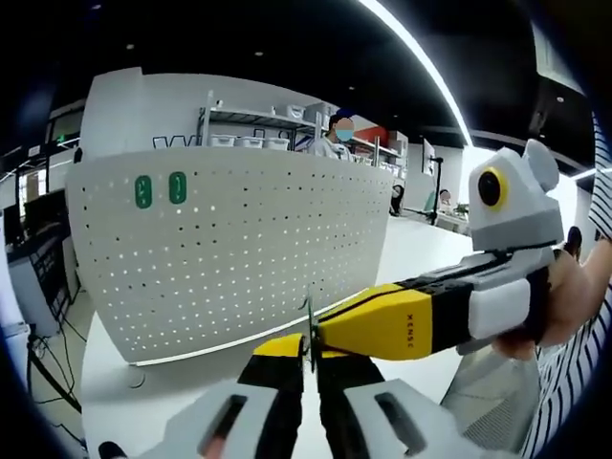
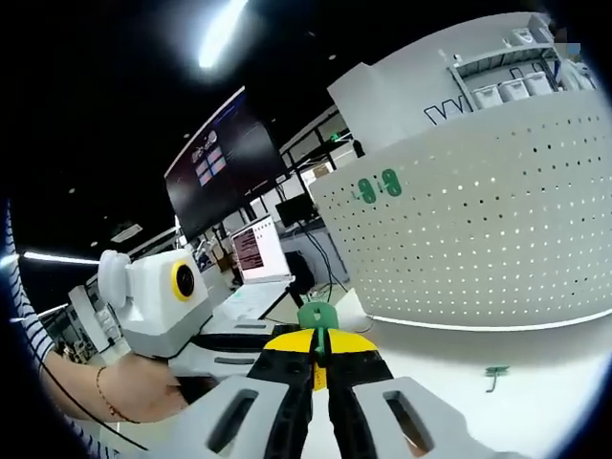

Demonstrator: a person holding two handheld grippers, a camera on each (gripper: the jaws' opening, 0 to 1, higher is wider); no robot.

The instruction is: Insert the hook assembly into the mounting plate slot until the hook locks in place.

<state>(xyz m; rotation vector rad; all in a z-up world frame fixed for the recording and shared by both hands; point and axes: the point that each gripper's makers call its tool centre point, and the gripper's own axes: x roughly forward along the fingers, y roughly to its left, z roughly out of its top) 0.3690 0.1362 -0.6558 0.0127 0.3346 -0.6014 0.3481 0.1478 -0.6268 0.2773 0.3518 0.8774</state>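
Before the white perforated pegboard (image 1: 239, 258), both grippers (image 1: 311, 359) (image 2: 320, 359) clamp what seems one green hook assembly (image 2: 316, 316).

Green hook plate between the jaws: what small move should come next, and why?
Probably carry the green hook plate forward toward the white pegboard. Both the right gripper and the left gripper are closed on it above the table, well short of the board, where two green pieces already sit.

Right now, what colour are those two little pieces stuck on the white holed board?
Green: two small plates on the white pegboard, clearest in the left gripper view.
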